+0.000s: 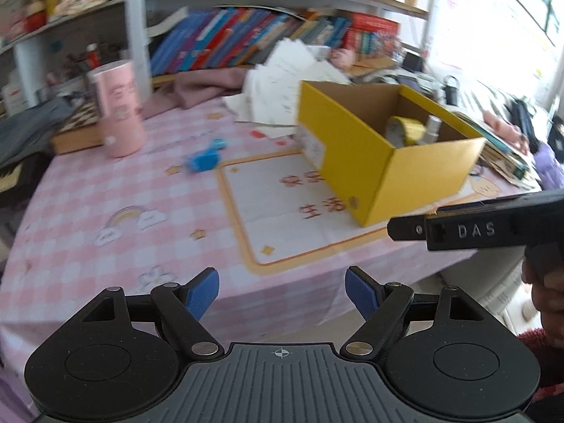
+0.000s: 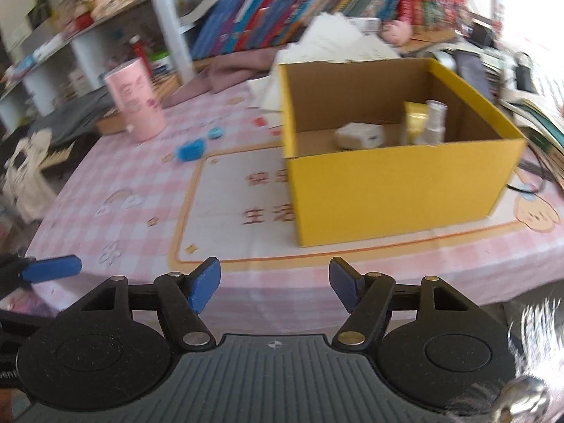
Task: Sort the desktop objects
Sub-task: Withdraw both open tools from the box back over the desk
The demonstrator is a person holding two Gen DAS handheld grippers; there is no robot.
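A yellow cardboard box (image 1: 356, 169) (image 2: 394, 190) stands open on the pink checked tablecloth. Inside it are a roll of gold tape (image 1: 405, 130) (image 2: 414, 121), a small clear bottle (image 1: 433, 127) (image 2: 434, 120) and a white adapter (image 2: 359, 135). A blue object (image 1: 202, 161) (image 2: 191, 149) and a small blue round piece (image 1: 218, 143) (image 2: 215, 133) lie on the cloth left of the box. My left gripper (image 1: 282, 290) is open and empty near the table's front edge. My right gripper (image 2: 274, 282) is open and empty, facing the box.
A pink cylinder (image 1: 118, 109) (image 2: 135, 100) stands at the back left. Loose white papers (image 1: 282, 84) lean behind the box. Bookshelves with books (image 1: 239, 38) line the back. Books and clutter (image 1: 504, 141) lie to the right. The right gripper's body (image 1: 486, 227) shows at right.
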